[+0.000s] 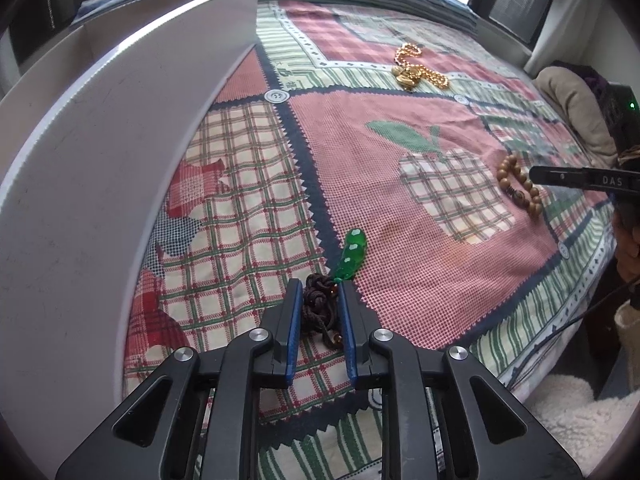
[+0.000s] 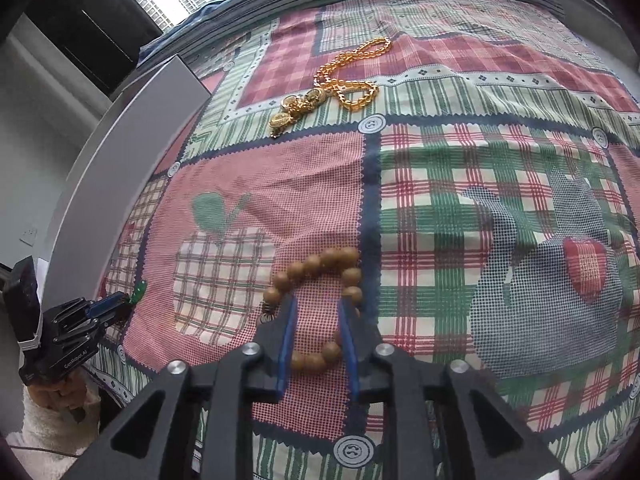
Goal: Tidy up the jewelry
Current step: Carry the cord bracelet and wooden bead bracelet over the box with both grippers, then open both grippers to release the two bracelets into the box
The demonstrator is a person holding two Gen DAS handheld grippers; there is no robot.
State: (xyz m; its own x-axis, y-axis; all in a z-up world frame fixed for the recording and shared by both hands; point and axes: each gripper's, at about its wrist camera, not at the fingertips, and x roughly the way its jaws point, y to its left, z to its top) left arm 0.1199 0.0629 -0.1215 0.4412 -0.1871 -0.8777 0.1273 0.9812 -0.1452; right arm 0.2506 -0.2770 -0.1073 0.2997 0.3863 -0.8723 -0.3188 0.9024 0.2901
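Green pendant [image 1: 351,255] on a knotted dark cord [image 1: 318,312] lies on the patchwork cloth [image 1: 420,264]; left gripper [image 1: 319,294] straddles the cord bundle, pads close on either side, seemingly touching but a firm pinch can't be confirmed. Wooden bead bracelet [image 2: 320,304] sits mid-cloth; right gripper [image 2: 318,312] is spread open over it, one finger inside the loop, one over the beads, nothing clamped. Gold bead necklace [image 2: 340,80] with coin charms lies untouched at the far side. White box [image 1: 100,140] stands at the left edge, just beside the pendant, presumably the destination; its inside is hidden. Judgement: early stage, all three pieces visibly out on the cloth. Nothing blocks either reach; the box wall needs clearing on the lift.
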